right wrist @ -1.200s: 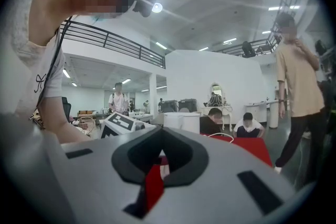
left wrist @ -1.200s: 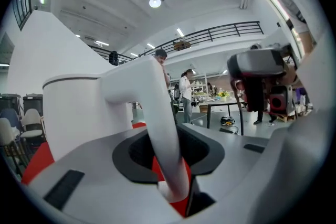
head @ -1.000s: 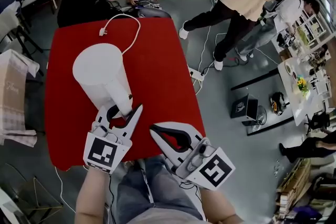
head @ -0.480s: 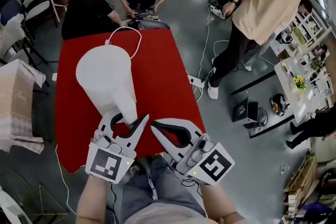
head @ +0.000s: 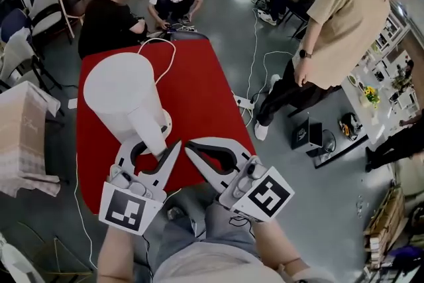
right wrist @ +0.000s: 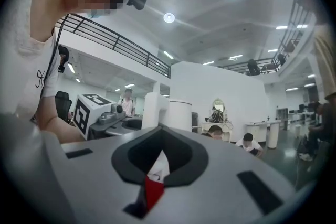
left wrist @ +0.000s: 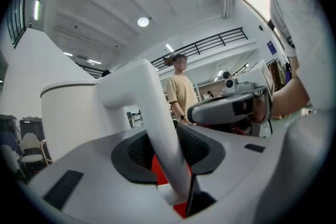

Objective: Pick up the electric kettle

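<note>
My left gripper [head: 158, 146] is clamped on the white handle [left wrist: 157, 128] of the electric kettle [head: 126, 97], both pads pressed against it. The kettle sits at 10 o'clock from that gripper, over the red table [head: 209, 93]. Its wide body hides its base, so I can't tell whether it touches the cloth. My right gripper [head: 193, 150] is just beside, at 3 o'clock, tips pressed together on nothing. The white cord [head: 169, 50] loops toward 12 o'clock, its end cut off behind the kettle. My own arms run off the bottom edge.
</note>
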Action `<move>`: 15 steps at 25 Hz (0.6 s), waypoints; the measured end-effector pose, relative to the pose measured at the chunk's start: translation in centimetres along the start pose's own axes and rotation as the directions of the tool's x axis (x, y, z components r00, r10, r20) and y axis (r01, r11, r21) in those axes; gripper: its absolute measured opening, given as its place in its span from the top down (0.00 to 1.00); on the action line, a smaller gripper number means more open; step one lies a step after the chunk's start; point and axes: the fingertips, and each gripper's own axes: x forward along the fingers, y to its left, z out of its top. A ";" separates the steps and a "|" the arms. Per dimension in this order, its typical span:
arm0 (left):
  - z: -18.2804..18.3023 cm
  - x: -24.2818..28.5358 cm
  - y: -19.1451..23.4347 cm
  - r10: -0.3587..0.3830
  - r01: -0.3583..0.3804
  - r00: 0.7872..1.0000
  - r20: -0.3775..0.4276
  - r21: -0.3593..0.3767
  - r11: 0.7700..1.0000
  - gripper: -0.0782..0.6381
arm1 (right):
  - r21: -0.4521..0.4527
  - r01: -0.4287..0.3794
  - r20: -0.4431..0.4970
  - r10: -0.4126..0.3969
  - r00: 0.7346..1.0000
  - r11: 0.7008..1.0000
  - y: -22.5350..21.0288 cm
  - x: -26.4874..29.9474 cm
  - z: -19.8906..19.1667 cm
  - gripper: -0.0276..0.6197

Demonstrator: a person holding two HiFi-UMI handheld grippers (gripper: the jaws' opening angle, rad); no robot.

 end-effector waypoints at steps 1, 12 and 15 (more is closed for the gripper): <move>0.2 -0.4 -0.1 0.006 -0.006 1.000 0.001 0.000 1.000 0.72 | -0.004 -0.006 0.004 0.006 1.000 1.000 0.2 0.1 0.2 0.95; 2.5 -2.6 -1.5 0.110 -0.110 0.994 0.006 0.001 0.994 0.72 | -0.021 -0.104 0.032 0.104 0.994 0.994 1.2 -0.6 2.1 0.95; 3.2 -2.7 -2.2 0.144 -0.144 0.990 -0.002 -0.002 0.990 0.72 | -0.019 -0.127 0.026 0.127 0.992 0.992 0.9 -1.3 2.3 0.95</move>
